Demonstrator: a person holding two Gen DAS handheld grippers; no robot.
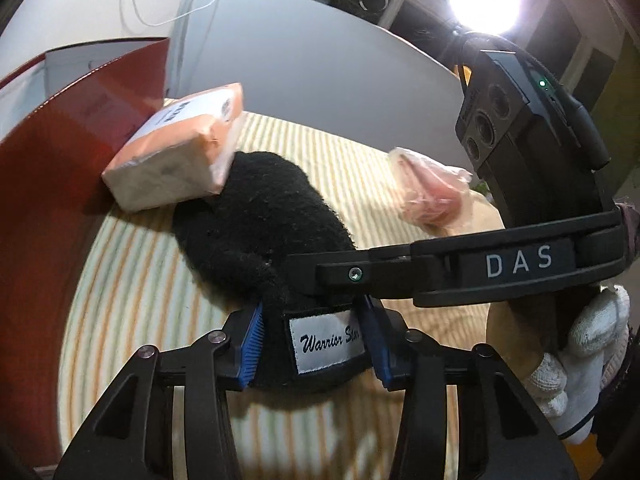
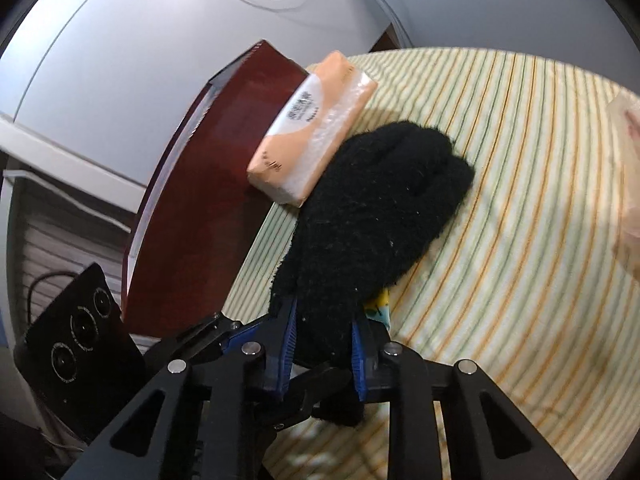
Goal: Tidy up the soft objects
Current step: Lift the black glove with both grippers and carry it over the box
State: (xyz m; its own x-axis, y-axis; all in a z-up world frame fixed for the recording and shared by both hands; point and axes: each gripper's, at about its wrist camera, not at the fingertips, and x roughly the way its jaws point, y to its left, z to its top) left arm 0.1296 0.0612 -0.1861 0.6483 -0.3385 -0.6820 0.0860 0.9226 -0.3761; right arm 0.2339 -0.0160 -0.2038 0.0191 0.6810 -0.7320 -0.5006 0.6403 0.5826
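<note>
The right gripper's arm [image 1: 460, 272] is covering part of the black glove [image 1: 256, 216]. A frame edge is cutting off the blurred pink plastic-wrapped bundle [image 2: 628, 184]. The tissue pack's [image 2: 312, 128] print is staying illegible.

Black glove [image 1: 264, 216]: fuzzy, matt knit cloth, with a smooth white woven label [image 1: 328, 344]. Tissue pack [image 1: 176, 148]: glossy, crinkled orange plastic film over white paper. Sheet [image 2: 500, 240]: striped, matt woven cloth. Board [image 2: 224, 132]: dark red wood, polished and reflective. Bag [image 1: 428, 192]: thin, clear, wrinkled plastic. Left tongs [image 1: 316, 340] and right tongs [image 2: 324, 356]: matt black plastic, ribbed blue rubber pads [image 1: 252, 344], bright metal pins. Hand [image 1: 576, 356]: white knit cloth glove.
</note>
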